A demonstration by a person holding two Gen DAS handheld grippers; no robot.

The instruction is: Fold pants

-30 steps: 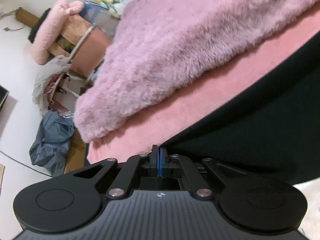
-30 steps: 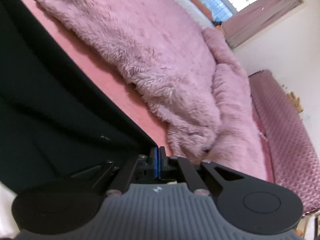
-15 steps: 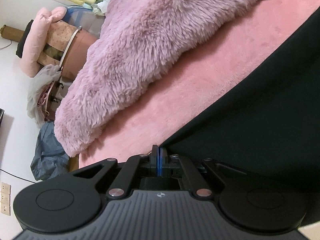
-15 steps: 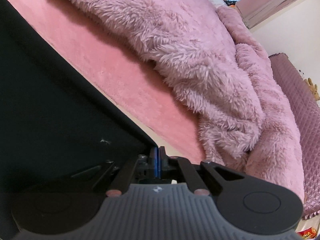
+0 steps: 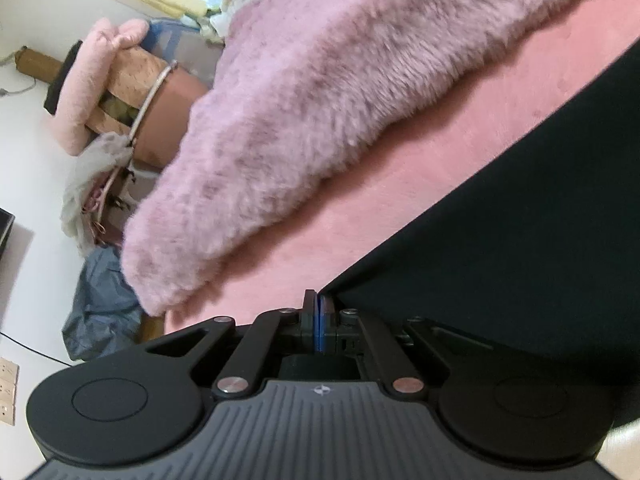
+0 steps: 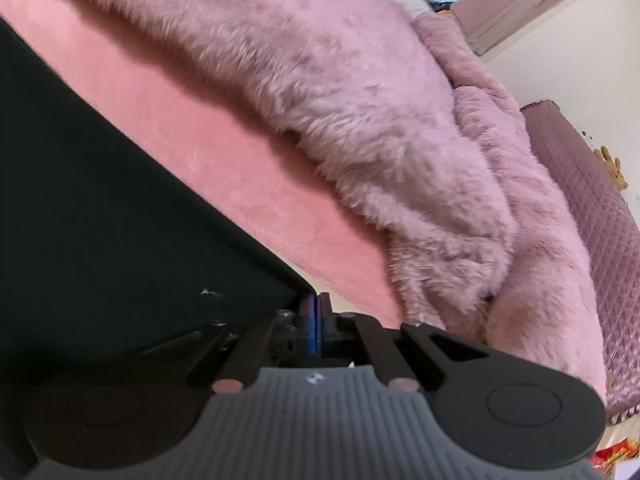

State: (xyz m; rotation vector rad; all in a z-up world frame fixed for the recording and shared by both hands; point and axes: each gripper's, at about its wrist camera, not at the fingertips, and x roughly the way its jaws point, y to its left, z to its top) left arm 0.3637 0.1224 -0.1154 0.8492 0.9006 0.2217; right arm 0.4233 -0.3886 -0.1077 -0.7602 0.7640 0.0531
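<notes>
The black pants stretch across the pink bed sheet. My left gripper is shut on the pants' left corner, which runs up and right from the jaws. In the right wrist view, my right gripper is shut on the other corner of the black pants, which fill the left side over the pink sheet. The cloth edge between the two corners looks taut. The rest of the pants lies out of view.
A fluffy mauve blanket is heaped on the bed just beyond the pants, also shown in the right wrist view. Left of the bed stand a chair with pink cushion and a grey bag. A quilted headboard stands right.
Both grippers stayed shut on the pants' corners. They dipped low toward the sheet half a second ago and have since shifted; the blanket sits closer in both views and the pants' edge looks straighter.
</notes>
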